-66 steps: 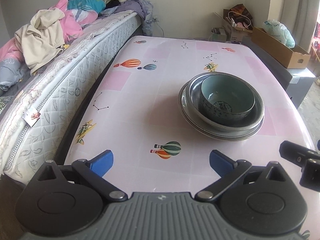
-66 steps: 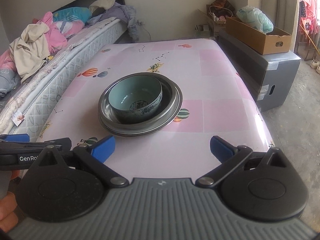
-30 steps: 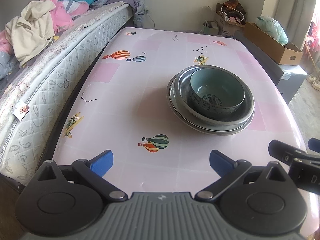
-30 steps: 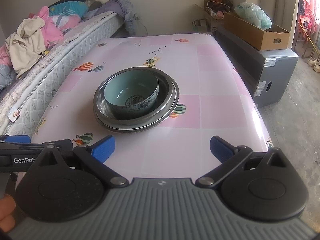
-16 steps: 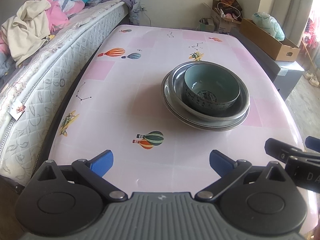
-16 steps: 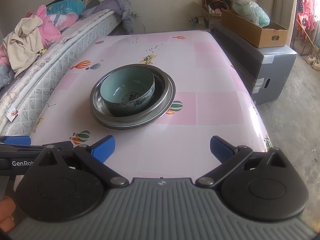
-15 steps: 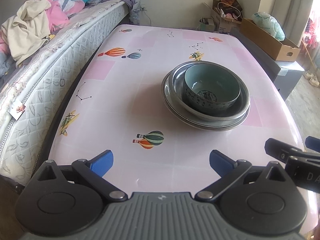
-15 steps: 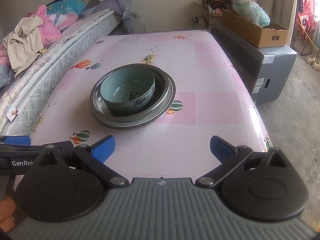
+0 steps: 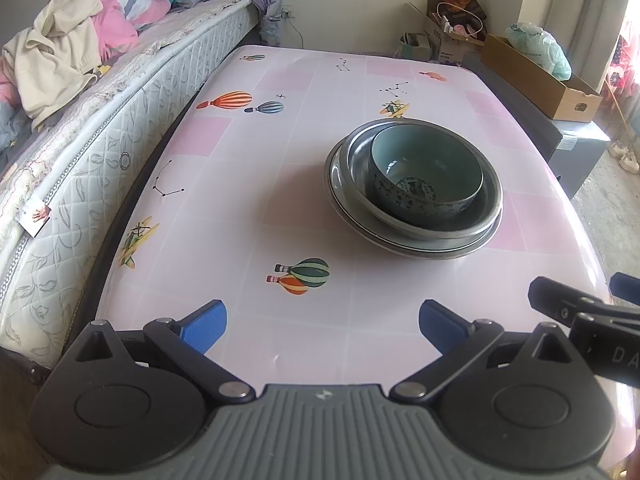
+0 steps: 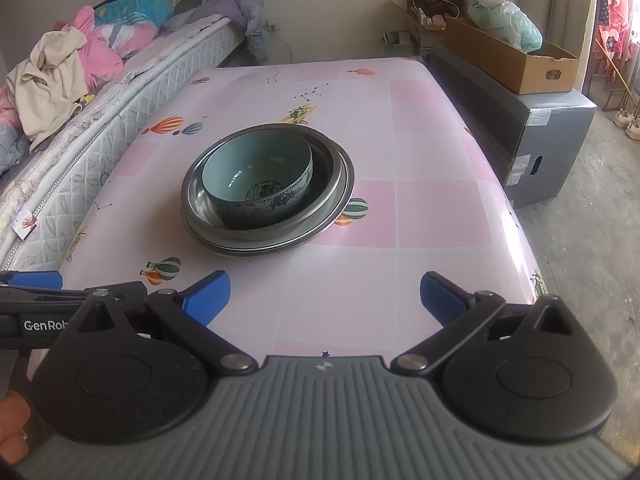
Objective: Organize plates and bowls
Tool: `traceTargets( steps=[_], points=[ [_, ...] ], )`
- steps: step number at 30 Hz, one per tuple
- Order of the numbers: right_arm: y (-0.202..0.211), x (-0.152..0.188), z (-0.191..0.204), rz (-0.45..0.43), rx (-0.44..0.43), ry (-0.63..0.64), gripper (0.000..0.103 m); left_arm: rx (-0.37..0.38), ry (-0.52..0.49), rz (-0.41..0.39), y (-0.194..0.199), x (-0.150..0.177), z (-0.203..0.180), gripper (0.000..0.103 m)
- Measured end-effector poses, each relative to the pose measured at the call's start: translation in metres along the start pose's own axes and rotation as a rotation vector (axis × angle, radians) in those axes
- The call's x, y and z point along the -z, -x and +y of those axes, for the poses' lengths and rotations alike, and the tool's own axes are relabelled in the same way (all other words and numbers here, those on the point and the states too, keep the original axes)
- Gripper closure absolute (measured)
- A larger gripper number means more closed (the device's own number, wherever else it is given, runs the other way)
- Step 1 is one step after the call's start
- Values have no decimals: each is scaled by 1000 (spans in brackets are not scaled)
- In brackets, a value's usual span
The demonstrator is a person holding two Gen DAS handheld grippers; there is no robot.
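A teal patterned bowl [image 9: 426, 176] [image 10: 258, 176] sits inside a steel bowl [image 9: 490, 200] [image 10: 332, 184], which rests on a steel plate [image 9: 340, 196] [image 10: 200, 236]. The stack stands in the middle of the pink table [image 9: 280, 184] [image 10: 432, 208]. My left gripper [image 9: 322, 326] hangs open near the table's front edge, well short of the stack, with nothing between its blue pads. My right gripper [image 10: 325, 294] is open too and holds nothing, at the front edge beside the left one. Each gripper shows at the side of the other's view.
A bed [image 9: 100, 112] with piled clothes [image 9: 68, 56] runs along the table's left side. A grey cabinet [image 10: 532, 152] bearing a cardboard box [image 10: 512, 56] stands at the right. Boxes and bags [image 9: 448, 32] fill the far corner. A person's fingers [image 10: 12, 432] show at lower left.
Both grippers have drawn back and a little higher from the stack over the last two seconds; the stack looks smaller and farther. The dishes have not moved. Both grippers stayed open.
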State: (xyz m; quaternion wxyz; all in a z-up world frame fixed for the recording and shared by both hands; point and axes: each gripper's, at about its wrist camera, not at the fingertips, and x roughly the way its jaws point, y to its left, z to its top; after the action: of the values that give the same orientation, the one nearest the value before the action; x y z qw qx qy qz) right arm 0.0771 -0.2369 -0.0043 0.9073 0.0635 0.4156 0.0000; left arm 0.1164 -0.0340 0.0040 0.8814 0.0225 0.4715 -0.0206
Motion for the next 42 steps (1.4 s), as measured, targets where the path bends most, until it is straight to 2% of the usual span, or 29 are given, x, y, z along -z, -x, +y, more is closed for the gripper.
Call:
traceTargets(
  steps=[42],
  points=[
    [-3, 3, 5, 7, -3, 2, 1, 0, 1, 6, -1, 3, 2, 0]
  ],
)
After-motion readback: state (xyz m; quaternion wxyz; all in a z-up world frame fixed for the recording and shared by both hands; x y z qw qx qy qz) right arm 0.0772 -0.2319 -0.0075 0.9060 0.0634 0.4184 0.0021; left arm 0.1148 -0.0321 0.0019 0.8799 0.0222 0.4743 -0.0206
